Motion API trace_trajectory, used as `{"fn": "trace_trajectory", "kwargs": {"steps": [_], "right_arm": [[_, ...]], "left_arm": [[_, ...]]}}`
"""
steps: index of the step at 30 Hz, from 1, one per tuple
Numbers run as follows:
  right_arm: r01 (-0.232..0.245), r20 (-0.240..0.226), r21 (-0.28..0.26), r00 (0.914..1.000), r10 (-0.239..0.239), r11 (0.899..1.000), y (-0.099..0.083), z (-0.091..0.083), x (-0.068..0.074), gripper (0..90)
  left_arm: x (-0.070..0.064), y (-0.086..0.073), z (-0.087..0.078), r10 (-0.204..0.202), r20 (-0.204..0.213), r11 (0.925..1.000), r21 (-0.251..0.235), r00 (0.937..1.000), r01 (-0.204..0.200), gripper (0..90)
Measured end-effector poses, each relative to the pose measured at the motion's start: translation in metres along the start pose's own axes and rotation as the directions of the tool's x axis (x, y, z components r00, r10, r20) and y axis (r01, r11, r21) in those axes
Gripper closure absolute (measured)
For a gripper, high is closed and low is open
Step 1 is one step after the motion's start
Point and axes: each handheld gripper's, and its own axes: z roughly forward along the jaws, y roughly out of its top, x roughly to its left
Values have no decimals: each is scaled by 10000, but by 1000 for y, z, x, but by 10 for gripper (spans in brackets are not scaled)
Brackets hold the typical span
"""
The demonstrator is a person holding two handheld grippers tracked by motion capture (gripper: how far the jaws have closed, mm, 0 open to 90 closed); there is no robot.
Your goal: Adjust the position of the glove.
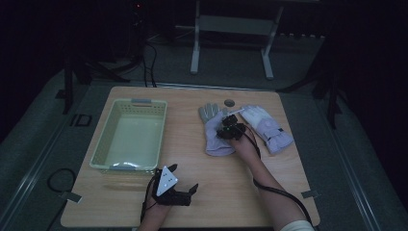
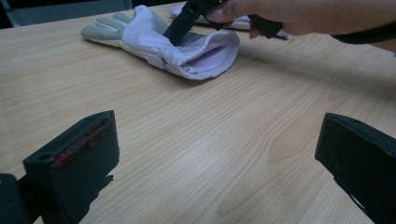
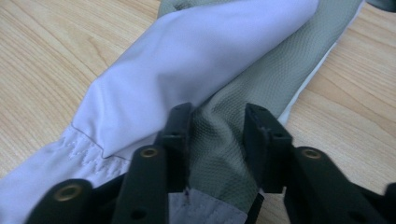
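Observation:
A white and lavender glove (image 1: 214,143) with a grey palm lies right of the table's middle, fingers pointing away. A hand presses my right gripper (image 1: 230,131) down on it. The jaws of my right gripper (image 3: 217,135) are shut on a fold of the grey palm fabric of this glove (image 3: 196,60). A second glove (image 1: 267,126) lies just to its right. Near the front edge my left gripper (image 1: 184,177) rests with its jaws wide apart. My left gripper (image 2: 217,154) holds nothing and faces the glove's open cuff (image 2: 205,56) across bare wood.
A pale green plastic basket (image 1: 142,101) stands with nothing in it on the left half of the wooden table (image 1: 231,187). A small dark disc (image 1: 229,102) lies near the far edge behind the gloves. Cables trail from both grippers.

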Motion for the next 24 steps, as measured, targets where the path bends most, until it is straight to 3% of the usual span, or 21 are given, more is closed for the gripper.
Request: {"fn": "trace_trajectory", "kwargs": {"steps": [3, 5, 11, 13, 14, 19, 24], "right_arm": [[-7, 218, -61, 9998, 9, 10000, 0, -2, 4, 818], [-165, 207, -148, 9996, 168, 9998, 1, -4, 7, 854], [-496, 39, -784, 9987, 501, 9957, 2, -21, 12, 867], [-585, -84, -1065, 9983, 580, 9926, 4, -38, 16, 869], [-585, -84, -1065, 9983, 580, 9926, 4, -38, 16, 869], [-1153, -591, -1813, 9926, 1062, 9766, -6, -76, 22, 869], [-1219, -709, -2204, 9915, 1087, 9678, -19, -100, 29, 868]], "left_arm": [[0, 0, 0, 0, -20, 10000, 4, 10000, 0, 0], [0, 0, 0, -5, -23, 10000, 3, 10000, 5, 0], [1, 0, -1, -90, -14, 10000, -23, 10000, 90, 0], [0, 0, 0, -96, -6, 10000, -24, 10000, 96, 0], [0, 0, 0, -96, -6, 10000, -24, 10000, 96, 0], [0, 0, 0, -43, -25, 10000, -14, 10000, 43, 0], [0, 0, 0, -22, -33, 10000, -13, 10000, 22, 0]]}}
